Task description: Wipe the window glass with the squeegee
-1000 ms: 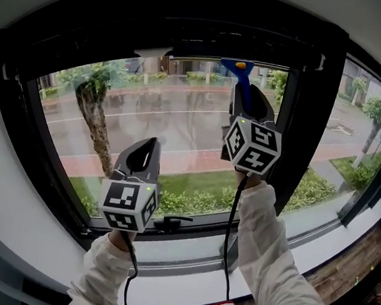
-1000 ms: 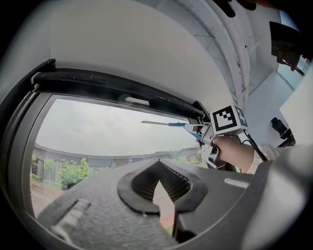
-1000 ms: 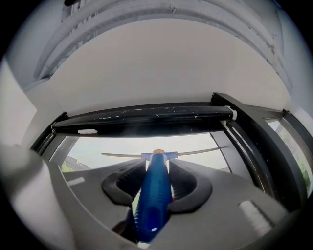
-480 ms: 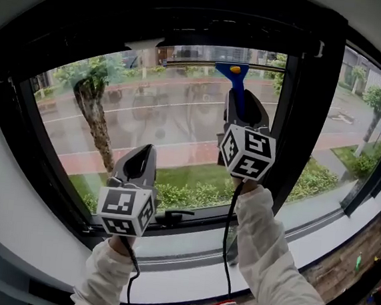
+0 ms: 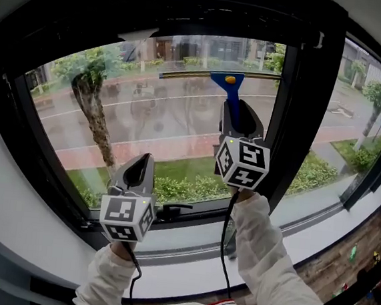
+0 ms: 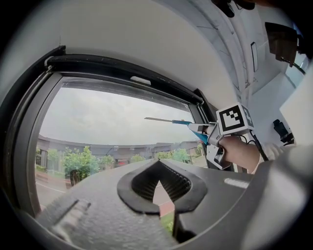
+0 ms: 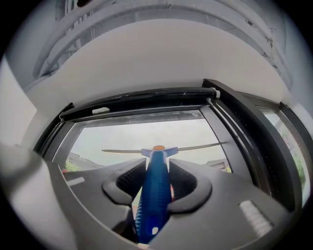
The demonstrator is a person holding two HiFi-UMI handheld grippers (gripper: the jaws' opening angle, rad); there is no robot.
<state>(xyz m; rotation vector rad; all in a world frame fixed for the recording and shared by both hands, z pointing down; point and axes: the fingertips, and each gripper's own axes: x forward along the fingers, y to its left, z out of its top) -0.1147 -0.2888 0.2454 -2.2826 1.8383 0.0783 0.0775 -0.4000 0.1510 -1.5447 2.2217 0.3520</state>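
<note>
A squeegee with a blue handle (image 5: 231, 99) and a long thin blade (image 5: 198, 75) lies against the window glass (image 5: 159, 125) near the top of the pane. My right gripper (image 5: 238, 117) is raised and shut on the handle; in the right gripper view the handle (image 7: 154, 190) runs between the jaws and the blade (image 7: 195, 146) stretches across the glass. My left gripper (image 5: 139, 169) hangs lower and to the left, shut on nothing, its jaws (image 6: 156, 166) pointing at the pane. The left gripper view also catches the squeegee (image 6: 168, 120) from the side.
A black window frame surrounds the pane, with a thick upright post (image 5: 305, 106) just right of the squeegee. A black window handle (image 5: 175, 211) sits at the bottom rail. A white sill (image 5: 186, 265) runs below. Outside are a tree, a road and hedges.
The right gripper has drawn the squeegee down from the top edge of the pane by a short way. The left gripper has stayed about where it was.
</note>
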